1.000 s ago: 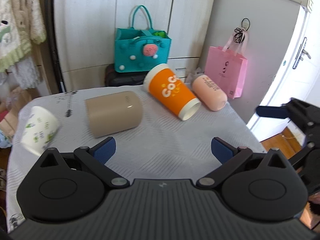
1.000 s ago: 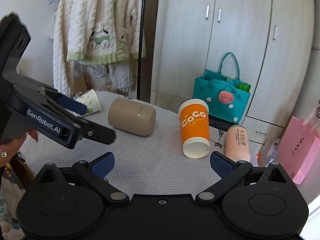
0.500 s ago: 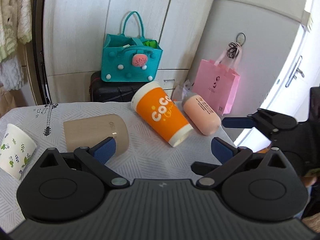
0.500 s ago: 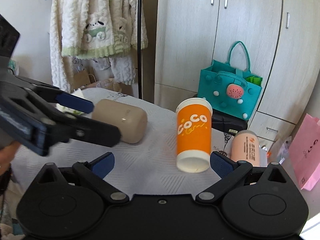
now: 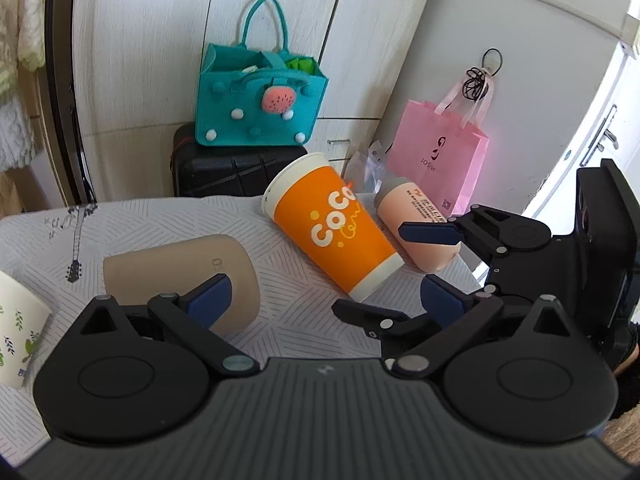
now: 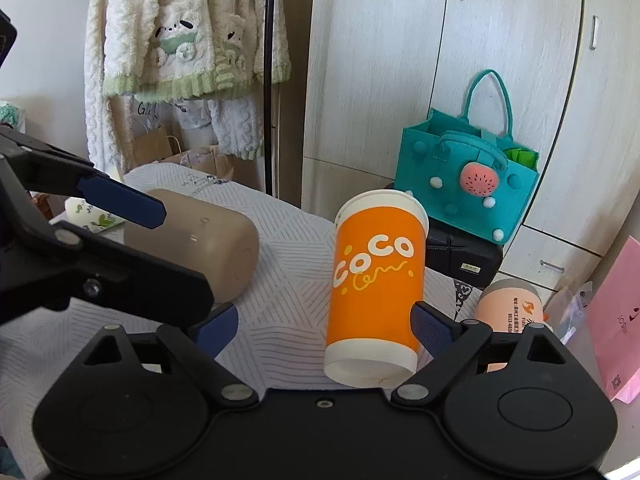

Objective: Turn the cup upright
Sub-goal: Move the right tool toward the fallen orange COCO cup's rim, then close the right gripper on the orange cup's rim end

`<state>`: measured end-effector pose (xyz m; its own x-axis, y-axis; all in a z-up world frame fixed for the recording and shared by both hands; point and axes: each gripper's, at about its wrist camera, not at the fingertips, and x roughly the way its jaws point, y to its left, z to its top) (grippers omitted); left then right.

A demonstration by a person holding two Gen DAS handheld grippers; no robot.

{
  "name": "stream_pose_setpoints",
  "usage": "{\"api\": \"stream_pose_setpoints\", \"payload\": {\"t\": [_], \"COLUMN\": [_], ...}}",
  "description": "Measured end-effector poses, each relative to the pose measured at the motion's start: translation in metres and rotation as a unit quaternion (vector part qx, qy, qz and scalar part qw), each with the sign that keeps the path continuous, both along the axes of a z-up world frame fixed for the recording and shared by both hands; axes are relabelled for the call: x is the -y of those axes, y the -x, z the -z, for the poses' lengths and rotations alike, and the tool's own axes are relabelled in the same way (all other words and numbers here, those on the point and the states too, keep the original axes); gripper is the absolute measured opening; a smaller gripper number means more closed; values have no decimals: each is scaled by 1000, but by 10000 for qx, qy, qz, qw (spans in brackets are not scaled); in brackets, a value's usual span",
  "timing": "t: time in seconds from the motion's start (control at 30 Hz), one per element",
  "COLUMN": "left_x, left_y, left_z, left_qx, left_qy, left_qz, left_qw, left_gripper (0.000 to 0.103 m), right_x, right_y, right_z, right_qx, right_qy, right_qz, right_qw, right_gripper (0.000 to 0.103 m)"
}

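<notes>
An orange "CoCo" cup (image 5: pixel 336 236) lies on its side on the white patterned tablecloth (image 5: pixel 160 220), base toward me; it also shows in the right wrist view (image 6: pixel 374 280). A beige cup (image 5: pixel 176 268) lies on its side to its left, also in the right wrist view (image 6: pixel 200 248). A peach cup (image 5: pixel 416 220) lies to its right. My right gripper (image 6: pixel 324 324) is open, with the orange cup's base between its fingers. My left gripper (image 5: pixel 324 300) is open and empty, its left finger in front of the beige cup.
A white leaf-print paper cup (image 5: pixel 16 340) lies at the table's left edge. Behind the table are a teal felt bag (image 5: pixel 260 108) on a black case, a pink bag (image 5: pixel 440 160) and white cupboards. Knitwear (image 6: pixel 180 32) hangs at the left.
Both grippers have moved forward over the table. The right gripper now has the orange cup's base between its open fingers. The left gripper has drawn nearer the beige cup.
</notes>
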<state>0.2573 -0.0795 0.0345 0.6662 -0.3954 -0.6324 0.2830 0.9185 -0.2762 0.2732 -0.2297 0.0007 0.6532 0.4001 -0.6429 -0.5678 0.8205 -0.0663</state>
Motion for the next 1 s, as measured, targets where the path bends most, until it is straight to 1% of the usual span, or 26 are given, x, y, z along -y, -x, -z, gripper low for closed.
{"api": "stream_pose_setpoints", "payload": {"t": [0.13,0.23,0.33,0.4,0.43,0.47,0.53,0.63,0.7,0.9,1.0], "left_x": [-2,-4,-4,-4,-5,-5,-5,-3,-4,-5,-5], "left_y": [-3,-5,-3,-2,-1,1,4,8,12,33,45], "left_z": [5,8,8,7,7,7,7,4,2,0,2], "left_qx": [-22,-137,-104,-104,-110,-120,-96,12,10,65,112], "left_qy": [13,164,173,180,213,233,191,73,146,148,68], "left_qz": [-19,36,-25,-25,-35,-46,-96,-221,-224,-207,-209], "left_qw": [10000,9998,9998,9998,9997,9996,9997,9997,9996,9997,9997], "left_gripper": [102,102,102,102,102,102,102,101,101,101,102], "right_x": [-2,-7,-12,-14,-14,-13,-9,-7,-6,-2,-3], "right_y": [-15,-27,-34,-34,-32,-30,-25,-16,-11,12,28], "right_z": [8,16,22,24,23,21,15,8,3,-3,-4], "right_qx": [-45,-103,-126,-118,-83,-98,-214,-254,-365,-561,-546], "right_qy": [128,250,365,417,423,389,200,61,-24,-159,-159], "right_qz": [81,124,248,398,501,604,694,709,760,877,901], "right_qw": [9999,9996,9989,9983,9978,9974,9972,9971,9964,9944,9943], "right_gripper": [95,95,93,88,77,71,71,71,71,71,71]}}
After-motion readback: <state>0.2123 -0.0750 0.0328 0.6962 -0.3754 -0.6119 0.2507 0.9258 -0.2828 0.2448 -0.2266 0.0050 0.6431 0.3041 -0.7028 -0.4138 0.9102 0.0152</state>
